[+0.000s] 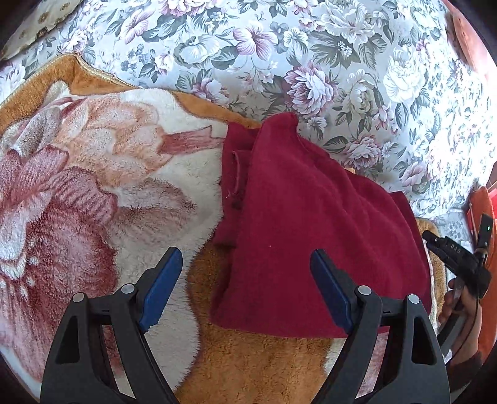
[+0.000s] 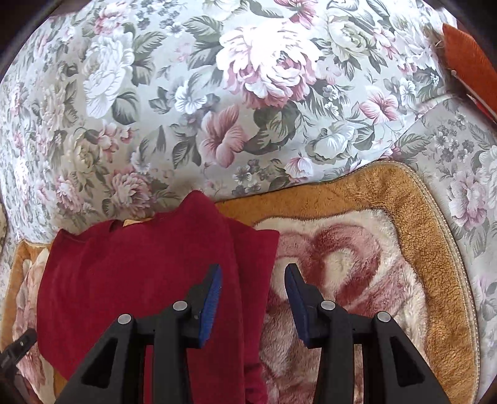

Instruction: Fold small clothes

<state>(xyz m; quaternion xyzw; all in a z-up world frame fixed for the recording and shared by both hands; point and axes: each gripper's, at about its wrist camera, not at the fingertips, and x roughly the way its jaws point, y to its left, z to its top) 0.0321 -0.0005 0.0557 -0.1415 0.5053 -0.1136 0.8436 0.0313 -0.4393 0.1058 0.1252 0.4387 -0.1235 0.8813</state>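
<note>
A dark red fleece garment (image 1: 304,223) lies folded over on a plush tan and cream blanket (image 1: 102,174). My left gripper (image 1: 245,264) is open above the garment's near left edge, its fingers apart and holding nothing. In the right wrist view the same garment (image 2: 139,279) lies at lower left on the blanket (image 2: 357,264). My right gripper (image 2: 253,279) is open over the garment's right edge, the left finger above the red cloth and the right finger above the blanket. The right gripper's body also shows in the left wrist view (image 1: 456,258), held in a hand.
A floral bedsheet (image 1: 310,62) covers the surface beyond the blanket; it also shows in the right wrist view (image 2: 217,93). An orange cushion (image 2: 469,62) sits at the far right edge. A patterned pillow (image 1: 34,28) lies at the far left corner.
</note>
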